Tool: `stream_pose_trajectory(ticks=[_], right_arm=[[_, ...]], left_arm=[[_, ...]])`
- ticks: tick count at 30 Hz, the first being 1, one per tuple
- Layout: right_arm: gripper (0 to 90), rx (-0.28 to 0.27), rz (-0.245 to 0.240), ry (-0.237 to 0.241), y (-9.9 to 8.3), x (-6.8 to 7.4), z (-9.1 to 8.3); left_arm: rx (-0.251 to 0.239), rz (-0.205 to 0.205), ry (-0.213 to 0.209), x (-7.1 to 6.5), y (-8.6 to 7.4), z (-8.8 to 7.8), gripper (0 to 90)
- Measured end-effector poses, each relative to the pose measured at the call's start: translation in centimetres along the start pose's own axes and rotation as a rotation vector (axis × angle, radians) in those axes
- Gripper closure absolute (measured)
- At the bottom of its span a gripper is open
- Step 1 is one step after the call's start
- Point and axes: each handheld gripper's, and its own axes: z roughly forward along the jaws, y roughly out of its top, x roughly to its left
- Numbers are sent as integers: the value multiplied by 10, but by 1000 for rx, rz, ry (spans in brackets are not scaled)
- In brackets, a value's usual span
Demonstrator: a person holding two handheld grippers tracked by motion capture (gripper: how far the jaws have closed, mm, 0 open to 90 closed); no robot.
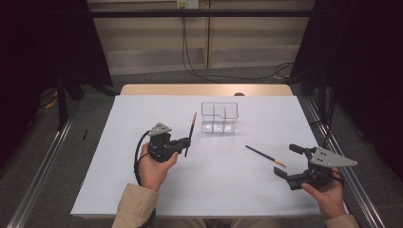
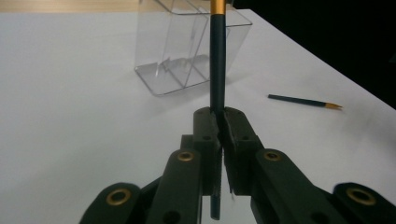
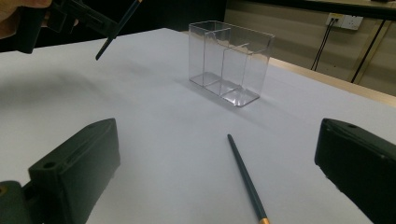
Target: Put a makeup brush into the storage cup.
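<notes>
Dark green pencil is being pinched upright by the left gripper, ready for dropping into the clear plastic box, while the right gripper is waiting with jaws spread near another pencil.

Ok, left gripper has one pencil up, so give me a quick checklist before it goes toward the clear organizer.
1. Grip: left gripper shut on the held pencil: ok.
2. Pencil seated straight between the pads, standing up out of the jaws: ok.
3. Clear organizer upright, compartments look empty: ok.
4. Path from pencil to organizer over the white table free: ok.
5. Right gripper open, holding nothing: ok.
6. Second pencil lying on the table in front of the right gripper, not yet picked: not ok.
</notes>
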Motion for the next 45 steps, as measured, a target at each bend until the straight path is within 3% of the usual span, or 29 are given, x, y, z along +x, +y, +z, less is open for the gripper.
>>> stream_pose_trajectory(ticks=[13,15,23,32,43,45], right_arm=[[0,5,-1,4,-1,1,3],[0,4,5,5,-1,1,4],[0,4,24,14,-2,2,10],[0,11,53,25,-2,2,16],[0,8,34,35,13,5,27],[0,2,57,40,16,6,31]], left_arm=[[-72,58,-65,-12,1,8,846],[-75,54,-91,-13,2,10,846],[-124,67,-133,-18,2,10,845],[-140,76,-184,-23,2,14,845],[-153,87,-215,-26,1,16,845],[-150,94,-222,-27,2,17,845]])
